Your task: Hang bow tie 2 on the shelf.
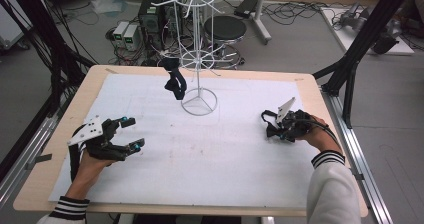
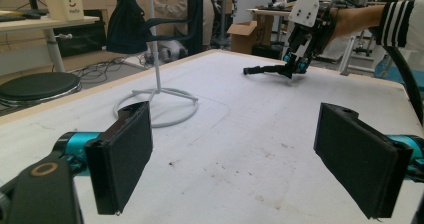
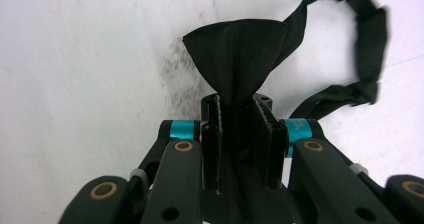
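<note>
One bow tie (image 3: 239, 59), clamped in right gripper (image 3: 241, 141)

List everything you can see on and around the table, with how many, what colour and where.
Bow tie: one, black, with a strap, on the white mat at the table's right, pinched in the right gripper.
Black cloth item: one, hanging from the rack; what it is cannot be told.
Rack: one, white wire, standing at the far middle of the mat.
Mat: one, white, covering most of the table.
Table: one, light wood edge.
Stool: one, black seat, on the floor beyond the table.
Left gripper: one, black with teal, jaws apart, near left of the mat.
Right gripper: one, black with teal, shut on the bow tie.
Sleeves: two, white with black-striped cuffs.
</note>
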`<state>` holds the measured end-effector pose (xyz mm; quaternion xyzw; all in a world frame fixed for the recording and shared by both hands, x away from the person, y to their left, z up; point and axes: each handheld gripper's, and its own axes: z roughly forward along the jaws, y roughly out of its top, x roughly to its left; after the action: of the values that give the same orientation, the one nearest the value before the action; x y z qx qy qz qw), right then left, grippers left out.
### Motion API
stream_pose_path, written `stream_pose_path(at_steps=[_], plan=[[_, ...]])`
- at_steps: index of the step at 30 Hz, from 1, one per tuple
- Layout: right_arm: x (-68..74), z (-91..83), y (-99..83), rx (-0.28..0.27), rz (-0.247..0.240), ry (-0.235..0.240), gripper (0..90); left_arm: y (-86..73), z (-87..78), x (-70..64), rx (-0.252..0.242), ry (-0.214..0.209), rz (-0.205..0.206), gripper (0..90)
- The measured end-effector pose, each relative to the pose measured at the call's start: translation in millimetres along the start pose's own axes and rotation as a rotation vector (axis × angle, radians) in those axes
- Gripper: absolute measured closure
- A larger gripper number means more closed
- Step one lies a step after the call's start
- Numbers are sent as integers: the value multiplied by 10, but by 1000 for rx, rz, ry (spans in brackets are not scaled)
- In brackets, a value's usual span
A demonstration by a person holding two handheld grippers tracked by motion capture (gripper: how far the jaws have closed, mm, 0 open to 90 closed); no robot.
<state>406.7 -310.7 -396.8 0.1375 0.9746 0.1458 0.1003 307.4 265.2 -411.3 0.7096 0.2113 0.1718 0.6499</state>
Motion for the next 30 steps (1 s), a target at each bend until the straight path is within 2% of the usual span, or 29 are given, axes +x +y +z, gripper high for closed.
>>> stream_pose_path(at_steps=[2,3,4,5,12,15,16,17,18,19,20,22,24,25,26,29,30], plan=[[-6,-80,-13,-60,32,-9,769,-2,1,1,0,1,-1,163],[-6,-80,-13,-60,32,-9,769,-2,1,1,0,1,-1,163],[-10,-138,-21,-101,54,-9,769,-3,3,1,-1,0,-2,163],[-10,-138,-21,-101,54,-9,769,-4,5,2,-1,-1,-1,163],[-29,-286,-30,-242,131,-11,769,-2,2,-1,-2,-1,-2,163],[-35,-309,-31,-269,153,-10,769,-1,0,-1,-2,1,-3,163],[-44,-343,-34,-309,191,-8,769,-2,1,-1,-2,1,-3,163],[-44,-343,-34,-309,191,-8,769,-2,1,-1,-2,1,-3,163],[-54,-380,-33,-354,235,-9,769,-2,1,0,-2,1,-3,163],[-54,-380,-33,-354,235,-9,769,-2,1,0,-4,1,-4,163],[-62,-410,-31,-398,261,-8,769,-2,1,0,-3,1,-4,163],[-63,-422,-28,-414,271,-10,769,-3,0,1,-2,1,-3,163],[-55,-440,-10,-452,311,7,769,-3,1,-2,-3,1,-4,163],[-55,-440,-10,-452,311,7,769,-2,1,-2,-2,-1,-4,163],[-56,-444,5,-476,336,15,769,-2,2,-2,-1,-1,-2,163],[-53,-450,26,-500,360,20,769,-3,6,-6,-3,-1,-4,163],[-51,-455,49,-527,372,24,769,-3,6,-6,-2,-1,-4,163]])
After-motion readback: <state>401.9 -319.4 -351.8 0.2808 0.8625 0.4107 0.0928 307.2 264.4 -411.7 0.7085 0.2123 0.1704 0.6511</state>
